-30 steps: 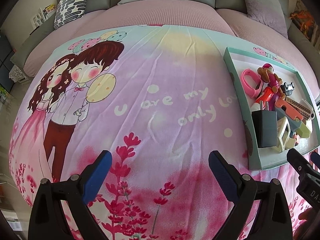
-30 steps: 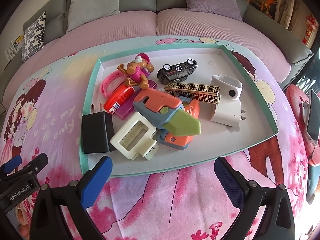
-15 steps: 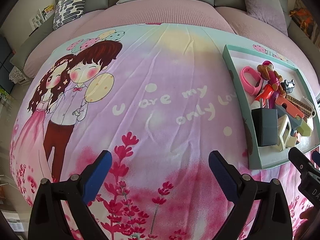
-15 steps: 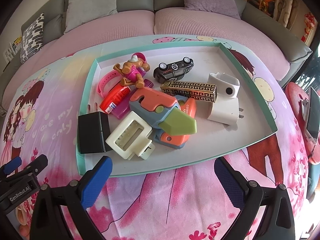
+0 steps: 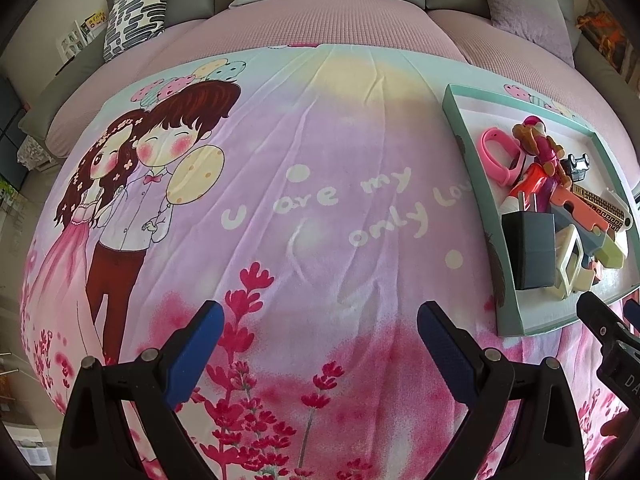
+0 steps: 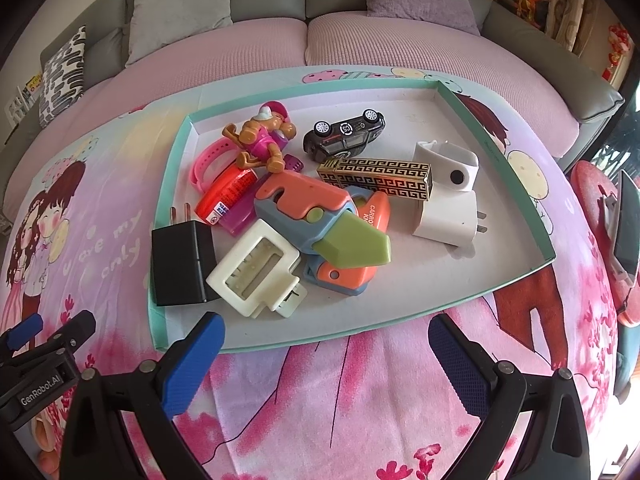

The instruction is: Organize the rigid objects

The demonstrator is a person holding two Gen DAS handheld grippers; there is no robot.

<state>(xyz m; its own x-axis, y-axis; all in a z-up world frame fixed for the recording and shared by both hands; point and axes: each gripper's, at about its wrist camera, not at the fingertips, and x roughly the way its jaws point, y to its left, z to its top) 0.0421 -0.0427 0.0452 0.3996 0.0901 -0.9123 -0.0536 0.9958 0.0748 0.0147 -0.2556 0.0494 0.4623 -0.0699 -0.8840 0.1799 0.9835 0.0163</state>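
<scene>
**A:** So, how do the jaws stand?

**B:** Both pairs are spread wide and hold nothing. The right gripper (image 6: 324, 344) hangs over the printed blanket (image 6: 360, 392), its tips just short of the near rim of the teal tray (image 6: 552, 258). The left gripper (image 5: 320, 332) is over bare blanket, with that tray well off past its right jaw.

**A:** And the rigid things?

**B:** All heaped in the tray. Straight ahead of the right gripper's left jaw lies the cream clip (image 6: 256, 268), with the black charger (image 6: 180, 266) just left of it. Further ahead sit the orange-and-blue toy with a green blade (image 6: 320, 224), the red tube (image 6: 226, 196), the pink band (image 6: 204, 164) and the toy figure (image 6: 262, 142). Toward the right jaw's side are the gold patterned box (image 6: 378, 178), the black toy car (image 6: 344, 134) and the white plug (image 6: 448, 216).

**A:** Which step is this?

**B:** I can't settle it. A full tray fits things just gathered in, or things waiting to be picked out and sorted.

**A:** Anything in the way?

**B:** They overlap: the clip leans on the toy, and the figure rides on the tube, so a grasp risks dragging a neighbour. The tray wall stands between jaws and pile. Sofa cushions (image 6: 180, 4) lie far beyond.
</scene>
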